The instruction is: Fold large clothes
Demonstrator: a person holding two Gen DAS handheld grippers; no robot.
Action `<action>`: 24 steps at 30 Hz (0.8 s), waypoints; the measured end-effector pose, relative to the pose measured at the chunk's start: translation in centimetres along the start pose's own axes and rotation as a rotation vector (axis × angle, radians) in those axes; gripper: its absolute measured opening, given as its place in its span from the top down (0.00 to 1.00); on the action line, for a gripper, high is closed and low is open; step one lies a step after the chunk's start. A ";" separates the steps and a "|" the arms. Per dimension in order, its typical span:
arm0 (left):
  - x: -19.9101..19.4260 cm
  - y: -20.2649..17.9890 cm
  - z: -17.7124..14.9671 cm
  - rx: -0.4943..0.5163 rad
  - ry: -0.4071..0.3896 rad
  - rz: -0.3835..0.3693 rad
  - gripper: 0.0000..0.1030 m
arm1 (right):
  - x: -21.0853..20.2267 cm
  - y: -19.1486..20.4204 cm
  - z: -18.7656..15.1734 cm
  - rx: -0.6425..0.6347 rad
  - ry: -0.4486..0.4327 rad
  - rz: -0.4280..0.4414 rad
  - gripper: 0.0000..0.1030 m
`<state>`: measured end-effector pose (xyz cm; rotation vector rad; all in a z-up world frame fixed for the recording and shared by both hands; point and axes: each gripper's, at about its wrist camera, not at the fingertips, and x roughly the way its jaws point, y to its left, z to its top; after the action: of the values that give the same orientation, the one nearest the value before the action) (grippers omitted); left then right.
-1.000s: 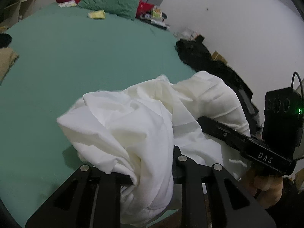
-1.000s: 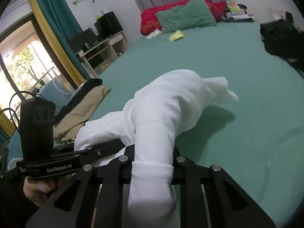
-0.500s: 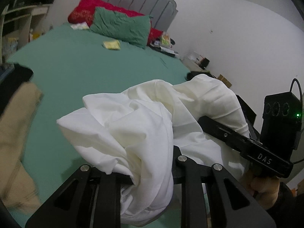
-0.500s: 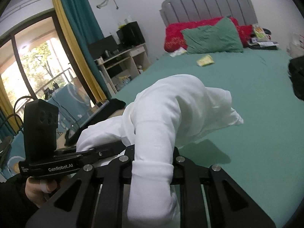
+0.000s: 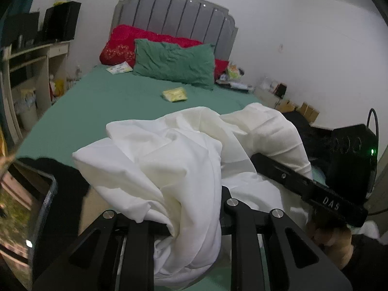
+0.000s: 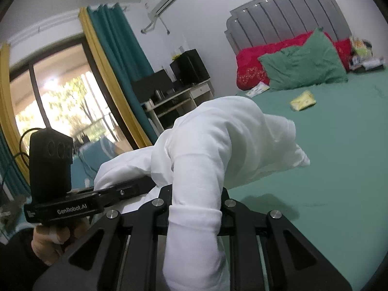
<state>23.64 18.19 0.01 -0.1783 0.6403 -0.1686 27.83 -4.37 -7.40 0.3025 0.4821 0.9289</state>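
Both grippers clamped on the white garment (image 5: 169,169), same as a sec ago; left gripper (image 5: 194,220) pinches a bunched fold, right gripper (image 6: 195,208) pinches what looks like a sleeve w/ cuff hanging below. Change: both views have swung from the bed sheet (image 5: 97,101) up toward the green pillow (image 5: 174,63) & headboard (image 5: 174,17); garment is carried bunched, off the bed, between the two grippers. Probably being brought over to spread flat; no fold made yet.
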 end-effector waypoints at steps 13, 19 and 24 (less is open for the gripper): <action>7.1 8.4 -8.4 -0.240 0.400 0.059 0.58 | 6.5 -5.3 -9.7 0.149 0.408 -0.170 0.48; 5.2 6.9 -9.0 -0.218 0.381 0.127 0.52 | 3.8 -4.5 -9.3 0.093 0.451 -0.288 0.24; 2.0 7.1 -10.0 -0.250 0.343 0.184 0.48 | 1.0 -4.4 -9.3 0.081 0.463 -0.337 0.18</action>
<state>19.85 23.59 -10.58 -0.3344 1.0159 0.0617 26.53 -5.68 -17.54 0.0700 0.9663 0.6458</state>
